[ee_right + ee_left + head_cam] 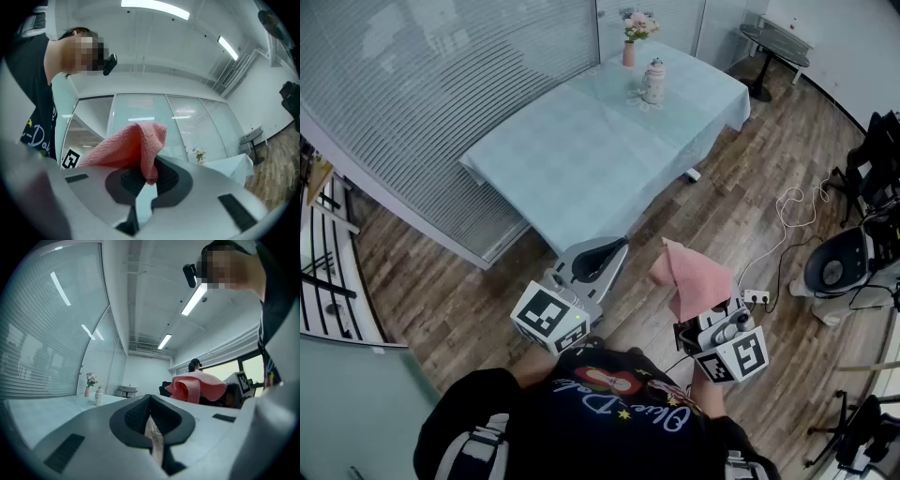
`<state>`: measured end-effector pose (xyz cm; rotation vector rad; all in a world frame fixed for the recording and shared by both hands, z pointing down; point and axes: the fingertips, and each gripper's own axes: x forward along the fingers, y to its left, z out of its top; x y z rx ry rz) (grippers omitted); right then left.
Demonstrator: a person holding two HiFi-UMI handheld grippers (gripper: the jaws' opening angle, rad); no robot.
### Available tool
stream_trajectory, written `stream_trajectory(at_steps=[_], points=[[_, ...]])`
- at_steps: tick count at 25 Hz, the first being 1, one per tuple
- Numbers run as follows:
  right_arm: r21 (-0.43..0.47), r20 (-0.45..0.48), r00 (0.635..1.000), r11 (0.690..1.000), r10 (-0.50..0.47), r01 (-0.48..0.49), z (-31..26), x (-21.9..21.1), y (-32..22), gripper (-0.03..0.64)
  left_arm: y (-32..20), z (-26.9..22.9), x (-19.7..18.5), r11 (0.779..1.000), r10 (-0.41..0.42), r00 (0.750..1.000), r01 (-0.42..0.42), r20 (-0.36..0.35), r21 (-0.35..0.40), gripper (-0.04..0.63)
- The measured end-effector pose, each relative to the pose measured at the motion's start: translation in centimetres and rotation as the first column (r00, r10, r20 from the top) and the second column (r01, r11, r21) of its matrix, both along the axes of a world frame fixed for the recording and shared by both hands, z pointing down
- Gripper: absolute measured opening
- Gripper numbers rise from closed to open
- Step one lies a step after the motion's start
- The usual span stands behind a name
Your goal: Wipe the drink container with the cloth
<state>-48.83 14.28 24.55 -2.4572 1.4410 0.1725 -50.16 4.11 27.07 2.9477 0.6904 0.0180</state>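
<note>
Nearest, low in the head view, the person stands on the wood floor with a gripper in each hand. The right gripper [687,330] has its jaws pinched tight on a corner of the pink cloth [689,279], which stands up from the pads in a loose fold. The left gripper [598,258], just to the left, has its jaws brought together on nothing, with only a thin slit between the pads.

Farther off, well apart from both grippers, is a table [581,150] under a pale blue cover. The drink container [654,82], a small white lidded bottle, stands upright near the table's far end. A vase of flowers [629,47] stands just beyond it.

Judging by this, the cloth is in hand but wiping has not begun; the step is the approach. The next move calls for walking to the far end of the table, probably opening the left jaws to steady the bottle, then bringing the cloth against its side
</note>
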Motion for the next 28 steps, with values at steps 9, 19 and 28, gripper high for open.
stream_trajectory(at_steps=[9, 19, 28], points=[[0.102, 0.049, 0.999, 0.995, -0.014, 0.009, 0.1, 0.3, 1.4, 0.012, 0.7, 0.5, -0.6, 0.999, -0.028, 0.999, 0.028, 0.039, 0.016, 0.003], [0.066, 0.058, 0.997, 0.997, -0.045, 0.041, 1.4, 0.6, 3.8, 0.012, 2.8, 1.0, -1.1, 0.996, -0.085, 0.994, 0.083, 0.064, 0.032, 0.003], [0.057, 0.064, 0.996, 0.997, -0.061, 0.058, 2.4, 0.0, 5.9, 0.012, 5.4, 1.6, -1.6, 0.994, -0.1, 0.992, 0.095, 0.078, 0.06, 0.003]])
